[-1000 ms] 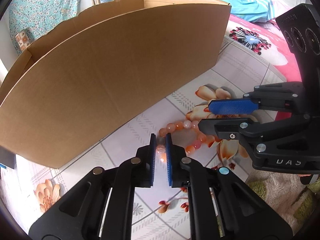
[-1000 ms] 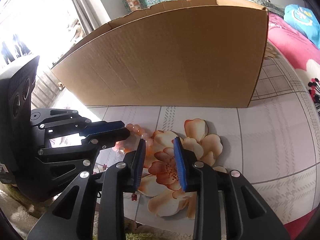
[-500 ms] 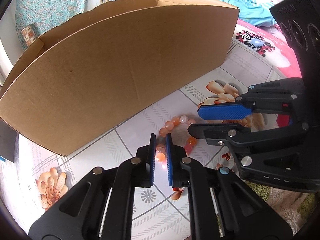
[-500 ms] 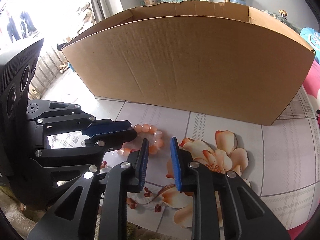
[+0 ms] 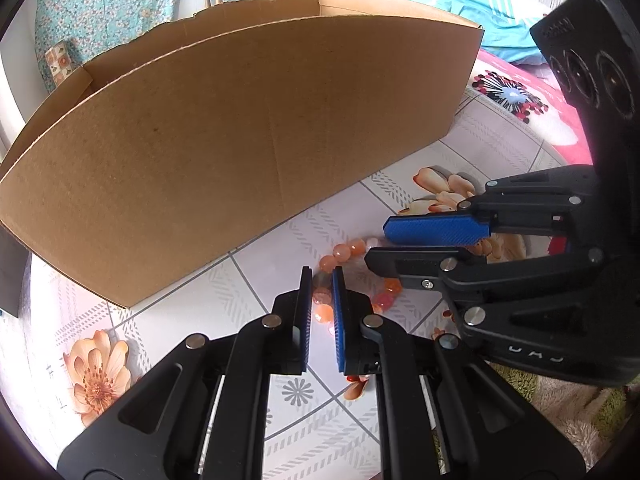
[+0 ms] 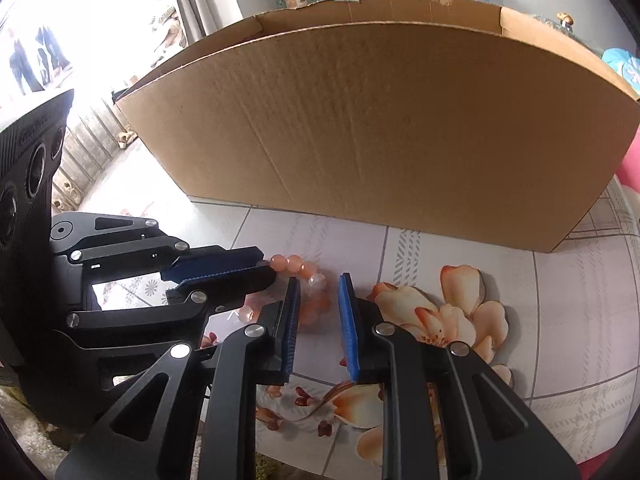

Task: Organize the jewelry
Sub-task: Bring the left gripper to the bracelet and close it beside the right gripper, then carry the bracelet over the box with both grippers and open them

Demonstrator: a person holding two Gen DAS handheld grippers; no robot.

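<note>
An orange bead bracelet (image 5: 344,253) lies on the flowered tablecloth in front of a large cardboard box (image 5: 240,132). My left gripper (image 5: 321,276) is shut on the bracelet's near side, beads showing between its blue pads. My right gripper (image 6: 318,280) is open, its jaws astride the bracelet's (image 6: 296,265) other side. In the left wrist view the right gripper (image 5: 376,240) reaches in from the right over the beads. In the right wrist view the left gripper (image 6: 264,266) reaches in from the left.
The open-topped box (image 6: 380,132) stands upright close behind the bracelet. A pink flowered blanket (image 5: 532,116) and blue cloth (image 5: 460,0) lie at the right. A fuzzy mat (image 5: 568,412) lies at the near right edge of the tablecloth.
Both grippers have shifted left along the box front with the bracelet. My right gripper has closed in until its open jaws straddle the beads. My left gripper's pads have parted slightly.
</note>
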